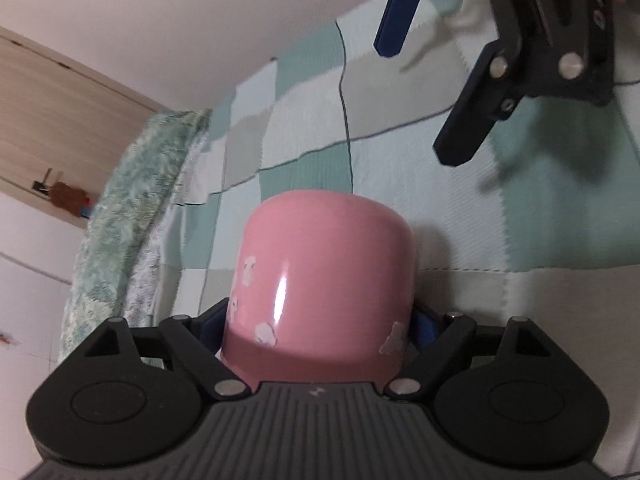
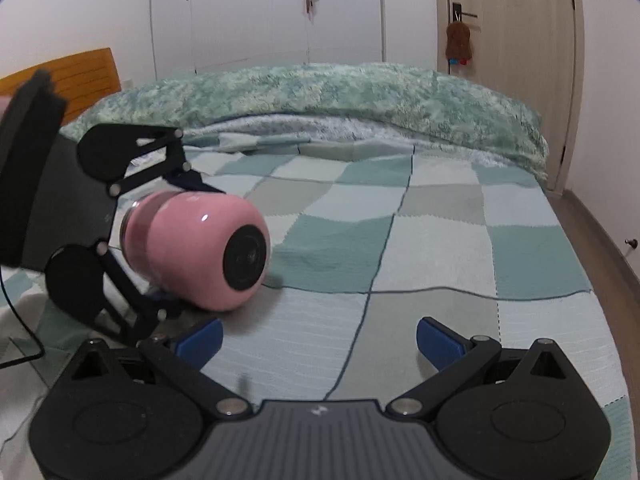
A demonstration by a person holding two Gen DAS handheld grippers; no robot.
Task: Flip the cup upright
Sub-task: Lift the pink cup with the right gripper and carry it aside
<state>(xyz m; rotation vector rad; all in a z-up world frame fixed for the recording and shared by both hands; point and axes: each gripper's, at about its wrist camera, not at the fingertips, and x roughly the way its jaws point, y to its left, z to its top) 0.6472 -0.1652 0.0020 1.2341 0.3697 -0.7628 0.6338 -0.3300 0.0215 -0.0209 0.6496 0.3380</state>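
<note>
A pink cup (image 1: 324,280) with pale worn spots is held in my left gripper (image 1: 320,332), which is shut on its sides near the rim. In the right wrist view the cup (image 2: 192,248) lies sideways, its dark base facing me, just above the checked bedspread (image 2: 400,248), with the left gripper (image 2: 176,240) clamped on it. My right gripper (image 2: 318,338) is open and empty, to the right of the cup. It also shows in the left wrist view (image 1: 428,92), above and beyond the cup, fingers apart.
A green fluffy blanket (image 2: 320,92) is bunched along the far side of the bed. A wooden headboard (image 2: 88,76) is at the left, white wardrobes (image 2: 260,12) behind, a door (image 2: 504,40) at the right. A black cable (image 2: 20,320) trails at the left.
</note>
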